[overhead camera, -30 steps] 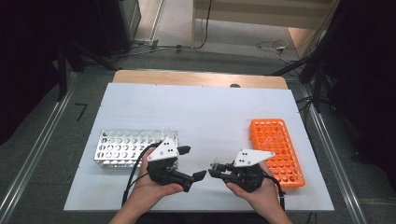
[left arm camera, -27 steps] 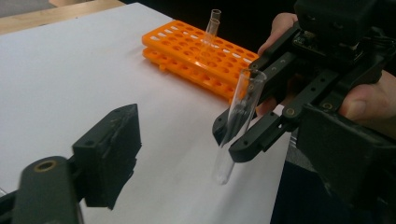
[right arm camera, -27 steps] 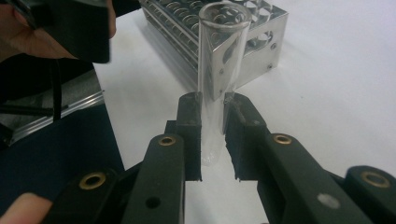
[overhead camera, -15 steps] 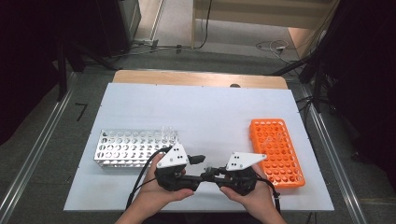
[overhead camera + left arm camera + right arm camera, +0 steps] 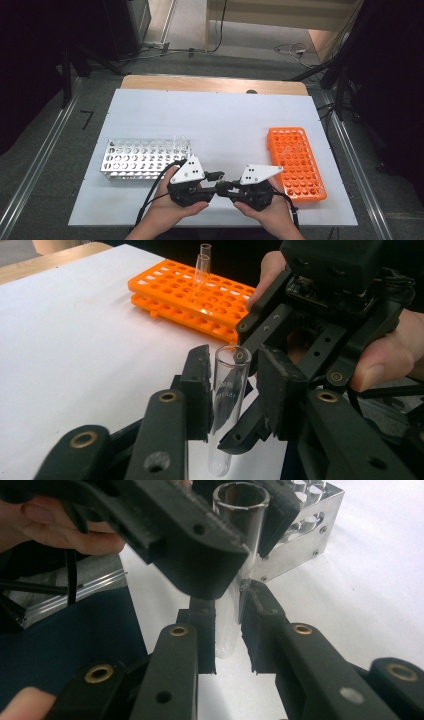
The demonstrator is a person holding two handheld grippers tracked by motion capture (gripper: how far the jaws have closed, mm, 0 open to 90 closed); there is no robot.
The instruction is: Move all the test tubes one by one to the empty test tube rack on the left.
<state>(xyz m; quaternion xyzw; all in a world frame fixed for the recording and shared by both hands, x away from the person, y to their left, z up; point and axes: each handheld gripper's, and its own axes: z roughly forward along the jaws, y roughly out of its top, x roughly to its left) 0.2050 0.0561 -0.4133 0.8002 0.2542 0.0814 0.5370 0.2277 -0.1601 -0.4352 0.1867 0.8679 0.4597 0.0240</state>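
- Jaws of left gripper (image 5: 214, 176): closed onto the glass test tube (image 5: 227, 405), upper part of tube pinched between both pads; tube stands roughly upright, open mouth on top, rounded bottom hanging free below the jaws.
- Silver metal rack (image 5: 145, 157): far-left of the hands on the white bench (image 5: 225, 120), a few clear tubes in its right end; in right gripper view it sits just behind the tube.
- Left hand (image 5: 167, 212): near edge of bench, left of centre, wrapped round its gripper; cable loops off to the left.
- Test tube, place: mid-bench near edge, between the two grippers where their tips meet, above the bench surface, not in either rack.
- Right gripper (image 5: 224, 188): tip-to-tip w/ the left one. Its jaws are narrowed to abt tube width round the lower part of the same tube, below the left jaws; pads look to be at the glass or just off it, can't tell if it's truly gripping.
- Right hand (image 5: 267, 207): near edge, right of centre.
- Orange rack (image 5: 296, 162): right side of bench, just beside right hand; two clear tubes (image 5: 202, 262) upright toward its far end.
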